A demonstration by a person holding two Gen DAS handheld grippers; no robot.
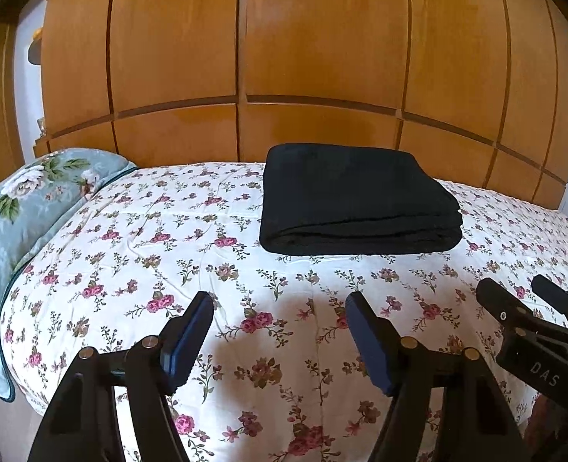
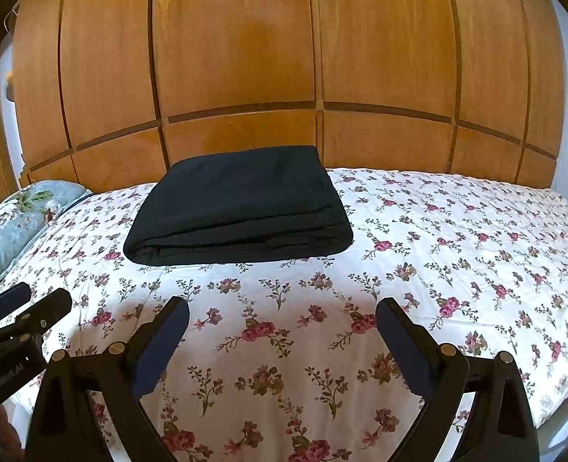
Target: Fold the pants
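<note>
While folded, pants (image 1: 355, 196) on bedspread (image 1: 168, 254)

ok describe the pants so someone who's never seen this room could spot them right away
Start at the wooden wardrobe wall, then drop to the bed with the white floral bedspread in front of it. On the far half, near the wardrobe, lie the pants, folded into a flat rectangular stack. They are the only plain black thing on the bed; the pillow is pale blue and flowered.

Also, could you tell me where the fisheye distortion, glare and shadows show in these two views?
Left wrist view: wardrobe panel lines bow outward, and a soft shadow lies on the bedspread between the open fingers. Right wrist view: glare at the wardrobe's top, dark vignetted corners.
</note>
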